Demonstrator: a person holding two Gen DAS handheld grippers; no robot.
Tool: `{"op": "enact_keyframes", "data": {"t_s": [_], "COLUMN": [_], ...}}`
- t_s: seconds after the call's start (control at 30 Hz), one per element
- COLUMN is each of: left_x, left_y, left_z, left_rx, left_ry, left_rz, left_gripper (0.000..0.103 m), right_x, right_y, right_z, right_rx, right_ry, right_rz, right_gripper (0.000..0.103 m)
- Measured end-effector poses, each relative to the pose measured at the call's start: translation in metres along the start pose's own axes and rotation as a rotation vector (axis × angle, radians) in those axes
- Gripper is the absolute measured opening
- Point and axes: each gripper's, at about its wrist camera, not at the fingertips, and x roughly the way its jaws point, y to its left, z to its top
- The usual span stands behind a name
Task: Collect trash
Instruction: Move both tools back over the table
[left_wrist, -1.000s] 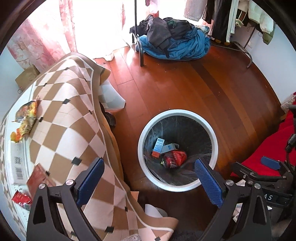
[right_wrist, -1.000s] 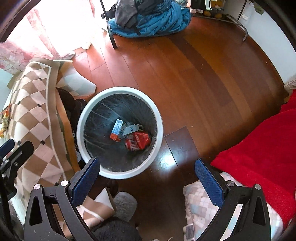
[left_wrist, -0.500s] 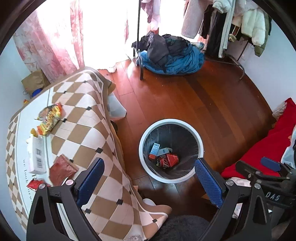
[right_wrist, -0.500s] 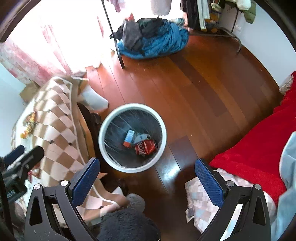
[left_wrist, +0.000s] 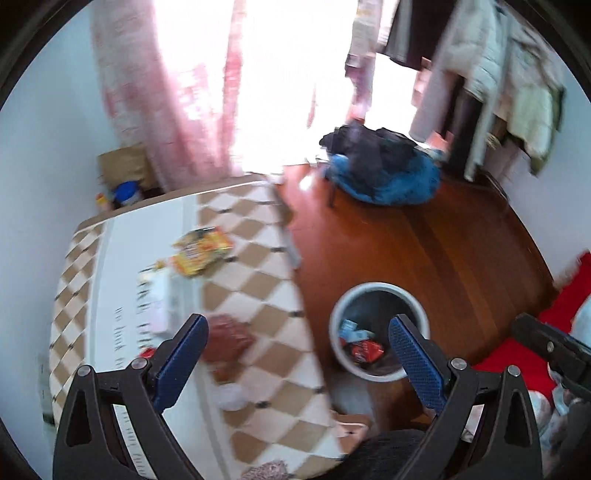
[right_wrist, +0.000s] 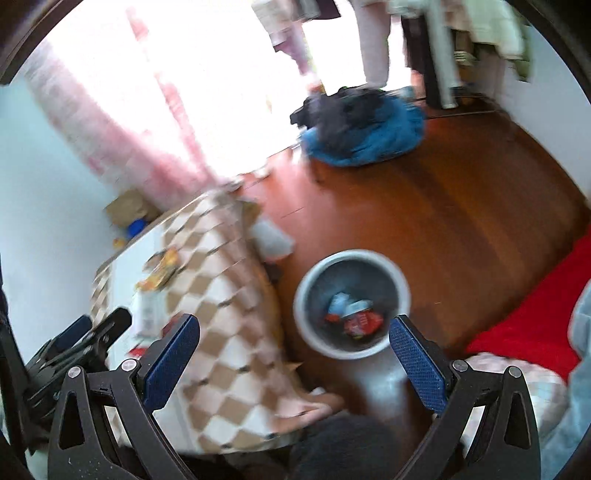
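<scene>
left wrist view: checkered tablecloth, red-brown wood floor, both tongs agape, empty.

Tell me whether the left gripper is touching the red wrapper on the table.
Apart. The left wrist view shows the left gripper open and empty, held above the red wrapper.

No legible text, only blurred print on tablecloth.

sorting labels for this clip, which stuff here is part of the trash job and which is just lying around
Job:
- trash bin
- yellow snack wrapper
- red wrapper
- white box
- left tongs, right tongs, both open

Lying about:
- blue clothes pile
- red blanket
- hanging clothes
</scene>
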Motion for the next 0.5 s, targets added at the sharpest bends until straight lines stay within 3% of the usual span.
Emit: {"op": "enact_keyframes", "data": {"t_s": [0.13,0.3,0.5], "left_x": [0.014,0.038,0.069], "left_y": [0.075,0.160,0.229], "left_z": [-0.022,-0.054,-0.082], "left_rx": [-0.080,-0.174,-0.270], "left_ry": [0.041,0.094,0.183], "left_rz": [0.152,0.337,0.401], "left_gripper": [0.100,0.100,0.100], "right_x": [0.054,0.139,0.223], "right_y": [0.055,0.110,0.159], "right_z": [-0.017,-0.041,-0.057], "right_rx": [-0.020,0.054,0.163], "right_ry": [0.136,0.311,0.435], "right_rz": [0.078,0.143,0.104], "right_gripper": [0.103,0.103,0.096]}}
